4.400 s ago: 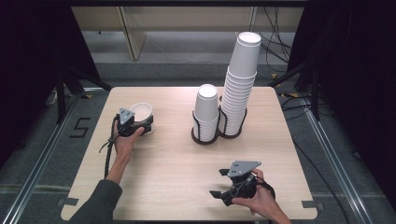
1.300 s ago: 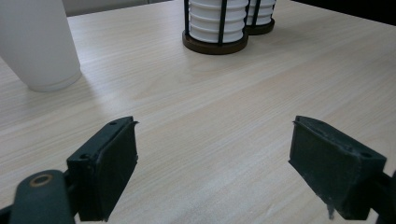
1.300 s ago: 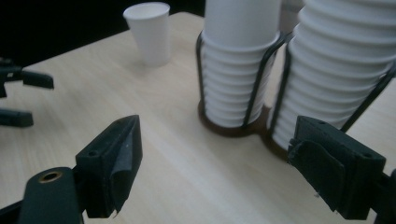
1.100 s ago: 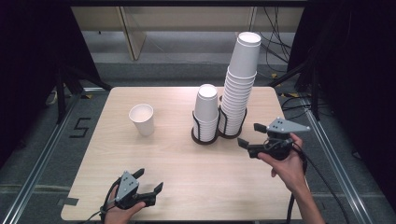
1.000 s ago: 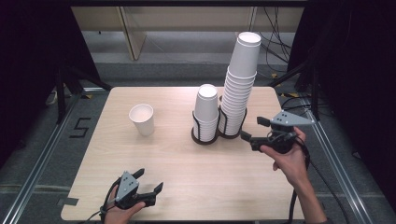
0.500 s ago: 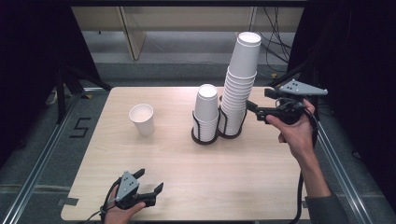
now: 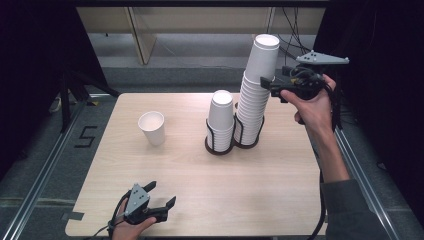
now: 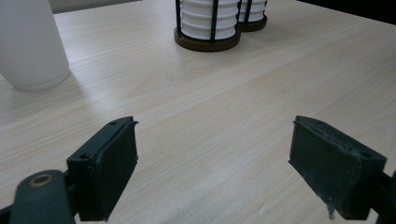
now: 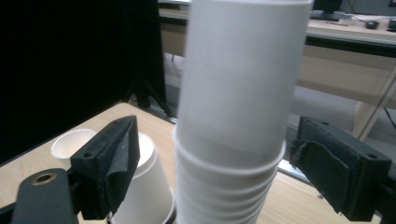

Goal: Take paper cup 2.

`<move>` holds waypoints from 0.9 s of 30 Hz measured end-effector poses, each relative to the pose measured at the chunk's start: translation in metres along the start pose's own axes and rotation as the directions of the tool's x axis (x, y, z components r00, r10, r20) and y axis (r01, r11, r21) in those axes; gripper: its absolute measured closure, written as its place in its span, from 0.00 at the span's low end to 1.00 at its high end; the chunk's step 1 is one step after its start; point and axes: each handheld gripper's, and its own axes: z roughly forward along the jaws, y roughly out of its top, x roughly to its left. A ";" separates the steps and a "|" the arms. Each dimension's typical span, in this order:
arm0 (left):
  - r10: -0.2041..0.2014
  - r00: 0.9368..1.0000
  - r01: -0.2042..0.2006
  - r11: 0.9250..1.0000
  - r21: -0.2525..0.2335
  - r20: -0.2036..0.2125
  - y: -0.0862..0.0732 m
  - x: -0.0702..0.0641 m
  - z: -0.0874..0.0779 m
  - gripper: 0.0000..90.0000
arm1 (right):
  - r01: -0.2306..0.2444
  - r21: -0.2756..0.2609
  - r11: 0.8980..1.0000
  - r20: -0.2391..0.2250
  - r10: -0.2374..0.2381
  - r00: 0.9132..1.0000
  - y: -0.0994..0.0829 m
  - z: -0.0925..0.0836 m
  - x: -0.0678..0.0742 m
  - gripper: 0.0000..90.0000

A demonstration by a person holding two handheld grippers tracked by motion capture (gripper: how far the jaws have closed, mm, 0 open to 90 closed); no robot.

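Toward the far right part of the pale wooden bench [image 7: 200,200] stands a dark wire double cup holder [image 7: 220,145] on round brown bases. Its right-hand ring carries the tall stack of white paper cups [image 7: 257,95], rims down, rising well above everything else; its left-hand ring carries a short stack of white paper cups [image 7: 221,117], also rims down. A single white paper cup [image 7: 151,127] stands upright and apart, nearer the bench's far left corner (its inside shows nothing but the white wall).

The right gripper [image 7: 270,86] is held level and high beside the upper part of the tall stack, the hand's wrist bent and the forearm reaching up from the bench's right edge. In the right gripper view its jaws stand wide, one on either side of the topmost cup [image 9: 243,79], with clear gaps between pads and cup wall: released, grasping nothing.

The left gripper [image 7: 160,202] lies low at the near edge, toward the left corner, hand wrapped around its body, pointing across the bench. In the left gripper view its jaws stand apart over bare wood, holding nothing.
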 end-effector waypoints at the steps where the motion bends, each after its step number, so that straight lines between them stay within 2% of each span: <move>1: -0.002 1.000 0.002 1.000 -0.011 0.008 0.000 0.000 0.001 0.16 | -0.001 -0.003 1.000 0.013 0.001 1.000 0.002 0.003 -0.002 0.17; 4: -0.005 1.000 0.005 1.000 -0.008 0.006 0.000 -0.001 0.000 0.16 | -0.026 -0.012 1.000 0.018 0.026 0.999 0.009 0.010 -0.009 0.17; 11: 0.005 1.000 -0.005 1.000 -0.006 0.015 0.000 -0.001 0.000 0.16 | -0.031 -0.019 0.999 0.020 0.031 0.999 0.017 0.028 -0.013 0.17; 14: 0.003 1.000 -0.003 1.000 -0.006 0.016 0.000 -0.001 0.000 0.16 | -0.048 -0.022 0.999 0.024 0.048 0.999 0.018 0.032 -0.013 0.17; 15: 0.003 1.000 -0.003 1.000 -0.005 0.016 0.000 -0.001 0.000 0.16 | -0.036 -0.022 0.999 0.032 0.037 0.999 0.018 0.035 -0.013 0.17; 17: -0.004 1.000 0.004 1.000 -0.008 0.014 0.000 -0.003 0.000 0.16 | -0.043 -0.022 0.999 0.029 0.044 0.999 0.018 0.040 -0.013 0.17; 21: 0.007 1.000 -0.007 1.000 0.001 0.020 0.000 -0.004 0.000 0.16 | -0.062 -0.026 0.998 0.018 0.062 0.998 0.018 0.049 -0.014 0.17; 24: 0.005 1.000 -0.005 1.000 0.000 0.019 0.000 -0.004 0.000 0.16 | -0.053 -0.026 0.998 0.019 0.053 0.998 0.019 0.056 -0.014 0.16; 27: 0.005 1.000 -0.005 1.000 0.000 0.022 0.000 -0.004 -0.001 0.16 | -0.068 -0.023 0.997 0.018 0.068 0.998 0.019 0.058 -0.014 0.17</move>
